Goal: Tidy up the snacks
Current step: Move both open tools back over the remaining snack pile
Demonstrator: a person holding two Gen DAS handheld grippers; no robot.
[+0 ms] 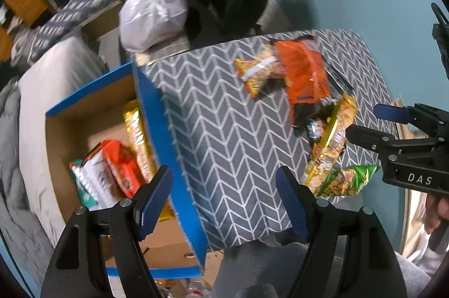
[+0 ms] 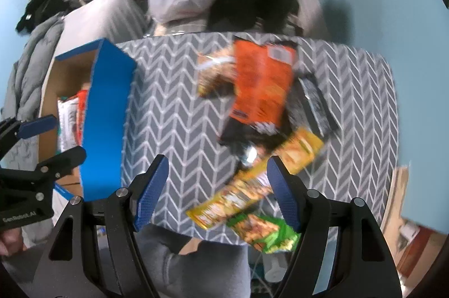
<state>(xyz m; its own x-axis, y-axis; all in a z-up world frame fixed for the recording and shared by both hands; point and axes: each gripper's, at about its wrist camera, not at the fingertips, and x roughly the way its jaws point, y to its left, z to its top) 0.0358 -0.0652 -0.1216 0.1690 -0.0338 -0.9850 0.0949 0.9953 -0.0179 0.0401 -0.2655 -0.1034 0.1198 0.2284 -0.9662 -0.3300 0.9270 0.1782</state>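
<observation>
I am between picks: both my claws stand apart and carry nothing. My left gripper [image 1: 224, 199] hovers over the near wall of the blue box [image 1: 157, 112], where several packets already lie below and to its left. My right gripper [image 2: 217, 195] hangs just above the yellow snack packet [image 2: 252, 182], with the green packet [image 2: 263, 232] nearer me and the orange bag [image 2: 261, 84] farther ahead. Next I judge I must drop onto the yellow packet, close, and carry it left to the box.

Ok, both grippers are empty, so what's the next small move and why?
Probably lower the open right gripper onto the long yellow packet right ahead of its fingers. It lies on the patterned table, nearest, while the blue box already holds other snacks.
</observation>
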